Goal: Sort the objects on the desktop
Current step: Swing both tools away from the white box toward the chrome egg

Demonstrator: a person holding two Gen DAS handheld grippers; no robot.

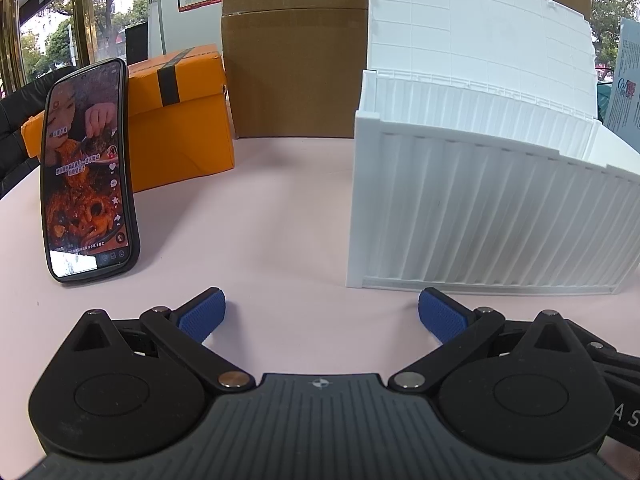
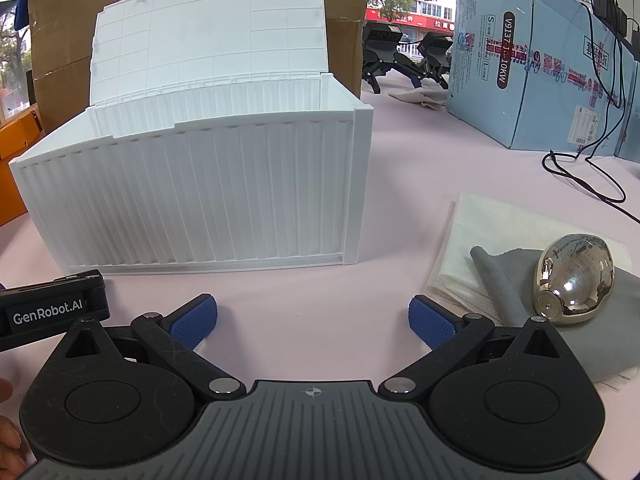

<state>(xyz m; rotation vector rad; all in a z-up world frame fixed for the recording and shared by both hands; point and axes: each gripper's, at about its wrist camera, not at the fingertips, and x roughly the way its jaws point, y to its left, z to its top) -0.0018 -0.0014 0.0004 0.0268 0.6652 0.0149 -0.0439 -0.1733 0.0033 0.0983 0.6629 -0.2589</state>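
Note:
A white ribbed storage box (image 1: 480, 216) with its lid raised stands on the pink table, seen at the right of the left wrist view and as the white box (image 2: 208, 192) in the right wrist view. A phone (image 1: 90, 168) with a lit screen leans against an orange box (image 1: 180, 120) at the left. A shiny silver egg-shaped object (image 2: 572, 280) lies on a grey cloth (image 2: 600, 328) over a white tissue (image 2: 472, 240) at the right. My left gripper (image 1: 322, 314) is open over bare table. My right gripper (image 2: 314, 320) is open too, left of the silver object.
A large cardboard box (image 1: 292, 48) stands behind the white box. A light blue carton (image 2: 532, 60) and black cables (image 2: 588, 176) lie at the right rear. Spare grippers (image 2: 404, 60) rest far back. The left gripper's body (image 2: 52, 312) shows at the right view's left edge.

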